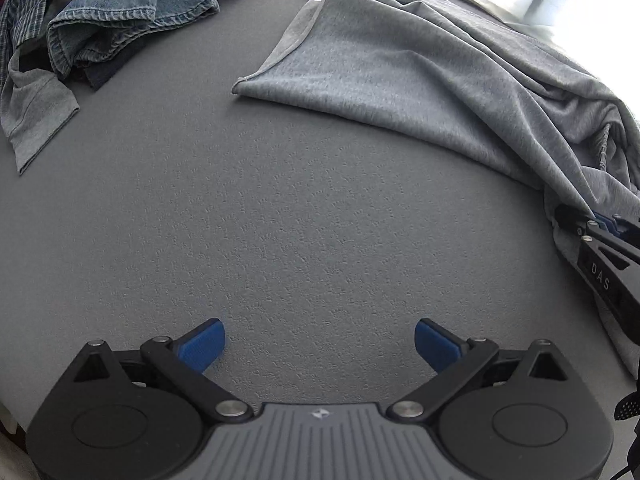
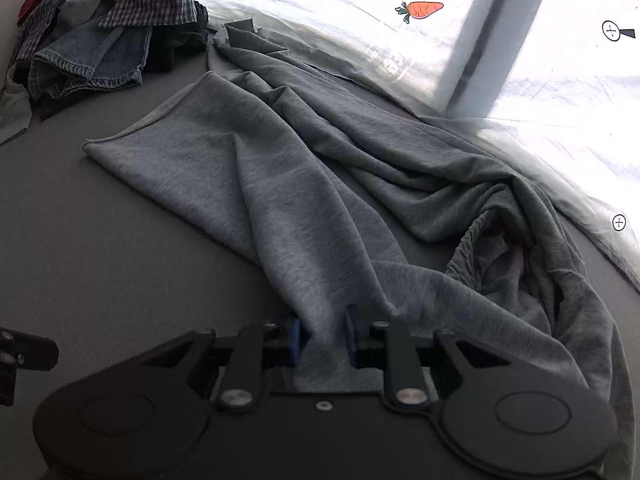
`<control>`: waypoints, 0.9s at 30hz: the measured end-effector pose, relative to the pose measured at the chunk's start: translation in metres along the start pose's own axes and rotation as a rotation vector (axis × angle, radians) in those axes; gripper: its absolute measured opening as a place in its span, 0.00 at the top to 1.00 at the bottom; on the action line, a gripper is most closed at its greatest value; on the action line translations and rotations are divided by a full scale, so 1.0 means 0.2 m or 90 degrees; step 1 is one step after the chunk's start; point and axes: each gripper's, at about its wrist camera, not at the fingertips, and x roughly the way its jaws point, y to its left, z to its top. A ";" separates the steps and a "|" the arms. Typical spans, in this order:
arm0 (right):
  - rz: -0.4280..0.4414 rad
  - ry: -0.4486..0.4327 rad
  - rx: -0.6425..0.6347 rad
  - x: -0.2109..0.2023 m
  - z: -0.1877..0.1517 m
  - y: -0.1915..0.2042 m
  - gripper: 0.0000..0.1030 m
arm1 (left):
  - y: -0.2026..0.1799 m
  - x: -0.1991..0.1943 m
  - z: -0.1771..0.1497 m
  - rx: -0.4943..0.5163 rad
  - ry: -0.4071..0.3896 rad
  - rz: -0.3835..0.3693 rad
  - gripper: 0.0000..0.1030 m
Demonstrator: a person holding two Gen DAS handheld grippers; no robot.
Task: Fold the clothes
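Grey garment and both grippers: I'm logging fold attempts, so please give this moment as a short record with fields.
surface: grey mat
garment: grey garment, crumpled, partly spread, not yet folded
left gripper: open, empty, above bare mat
right gripper: shut on a bunched part of the grey garment
other clothes: pile of denim and plaid items at the far left, apart from the garment
background: white sheet with a carrot print

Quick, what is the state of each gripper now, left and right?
Left gripper: jaws open, holding nothing, above the bare grey surface.
Right gripper: jaws closed on the grey garment.
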 end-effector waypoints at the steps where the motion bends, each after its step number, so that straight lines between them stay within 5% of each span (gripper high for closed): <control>1: -0.006 -0.017 0.004 -0.03 -0.01 -0.01 0.97 | 0.00 0.00 -0.01 0.003 -0.002 0.002 0.01; 5: -0.045 -0.090 0.066 -0.20 -0.04 -0.14 0.97 | -0.02 0.01 -0.03 0.014 -0.011 0.008 0.00; 8: -0.125 -0.132 0.170 -0.40 -0.09 -0.39 0.97 | -0.03 0.02 -0.04 0.022 -0.018 0.013 0.00; 11: -0.257 -0.159 0.293 -0.62 -0.24 -0.73 0.97 | -0.03 0.02 -0.06 0.026 -0.027 0.017 0.00; 15: -0.515 -0.171 0.515 -0.96 -0.60 -1.24 0.97 | -0.04 0.02 -0.07 0.025 -0.038 0.019 0.00; 18: -0.660 -0.100 0.674 -1.12 -0.92 -1.46 0.95 | -0.05 0.02 -0.08 0.024 -0.046 0.021 0.00; 22: -0.658 0.006 0.763 -1.18 -1.23 -1.50 0.58 | -0.04 0.03 -0.08 0.023 -0.050 0.022 0.00; 27: -0.575 0.051 0.697 -0.97 -1.19 -1.25 0.58 | -0.04 0.03 -0.07 0.020 -0.041 0.025 0.00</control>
